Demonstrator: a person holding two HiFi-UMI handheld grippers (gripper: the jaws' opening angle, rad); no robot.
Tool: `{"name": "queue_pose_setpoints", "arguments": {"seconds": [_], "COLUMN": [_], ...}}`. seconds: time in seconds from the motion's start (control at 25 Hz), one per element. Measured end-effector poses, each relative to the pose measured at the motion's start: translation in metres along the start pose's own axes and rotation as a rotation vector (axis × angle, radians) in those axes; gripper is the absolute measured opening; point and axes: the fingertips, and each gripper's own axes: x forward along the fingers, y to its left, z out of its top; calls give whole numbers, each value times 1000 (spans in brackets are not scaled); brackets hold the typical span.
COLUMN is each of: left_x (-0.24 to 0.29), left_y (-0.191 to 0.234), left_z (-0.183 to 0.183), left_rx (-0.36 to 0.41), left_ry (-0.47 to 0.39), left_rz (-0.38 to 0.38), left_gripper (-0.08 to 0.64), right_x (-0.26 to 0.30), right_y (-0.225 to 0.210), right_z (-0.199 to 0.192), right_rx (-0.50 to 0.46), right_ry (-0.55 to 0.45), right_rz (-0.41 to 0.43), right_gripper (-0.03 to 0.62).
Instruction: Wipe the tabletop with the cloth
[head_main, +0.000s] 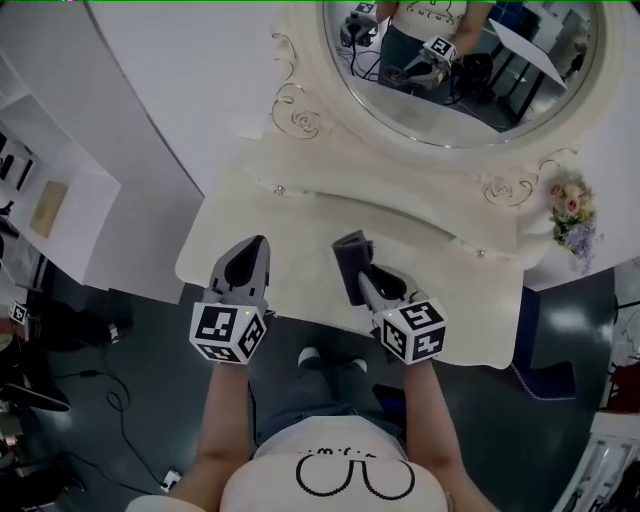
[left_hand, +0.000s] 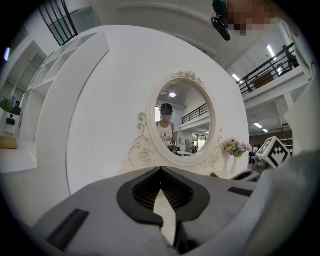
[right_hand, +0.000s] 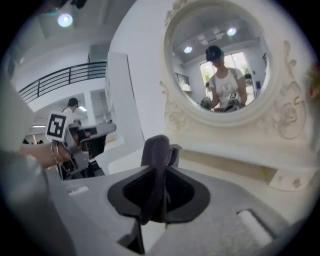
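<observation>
A dark grey cloth (head_main: 350, 256) stands up from my right gripper (head_main: 363, 277), whose jaws are shut on it just above the cream tabletop (head_main: 300, 215). In the right gripper view the cloth (right_hand: 157, 149) is a folded wad pinched between the jaws of the right gripper (right_hand: 159, 169), its top poking past the tips. My left gripper (head_main: 255, 250) hovers over the table's front left part, beside the right one. Its jaws (left_hand: 160, 171) are shut with nothing between them.
An oval mirror (head_main: 460, 60) in an ornate cream frame rises at the back of the dressing table. A small bunch of flowers (head_main: 570, 205) stands at the far right. White shelving (head_main: 60, 200) is on the left. The table's front edge runs just under both grippers.
</observation>
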Motion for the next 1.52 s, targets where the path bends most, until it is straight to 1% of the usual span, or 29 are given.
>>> {"name": "queue_pose_setpoints", "arguments": {"seconds": [0.12,0.2,0.32,0.36,0.48,0.68,0.76,0.84,1.0,1.12,1.32,1.52], "left_x": [2,3,2,2,0,-6,-9,-15,-32,-43,-48,-45], "left_y": [-13,-22,-37,-41,-53,-59,-61,-56,-32,-10,36,77], "left_z": [3,5,8,9,16,31,33,33,34,37,38,36], "left_rx": [4,6,6,7,14,43,61,79,91,93,85,83], "left_ry": [-3,-9,-19,-24,-44,-77,-76,-72,-61,-57,-48,-31], "left_rz": [-16,-18,-15,-15,-1,58,66,90,157,188,209,199], "left_gripper": [-2,-3,-3,-2,-3,-3,-2,-2,-3,-2,-2,-2], "right_x": [-45,-77,-122,-134,-157,-154,-147,-132,-91,-58,12,77], "right_y": [-41,-63,-84,-90,-102,-107,-107,-104,-95,-88,-71,-58], "right_z": [43,69,105,114,131,137,134,128,115,102,74,47], "right_rx": [5,-10,-75,-101,-163,-198,-188,-177,-149,-129,-106,-109], "right_ry": [-148,-242,-399,-438,-483,-501,-496,-479,-424,-368,-239,-93], "right_rz": [-117,-183,-250,-272,-317,-277,-261,-238,-195,-180,-166,-170], "right_gripper": [69,69,69,69,69,69,69,69,69,69,69,69]}}
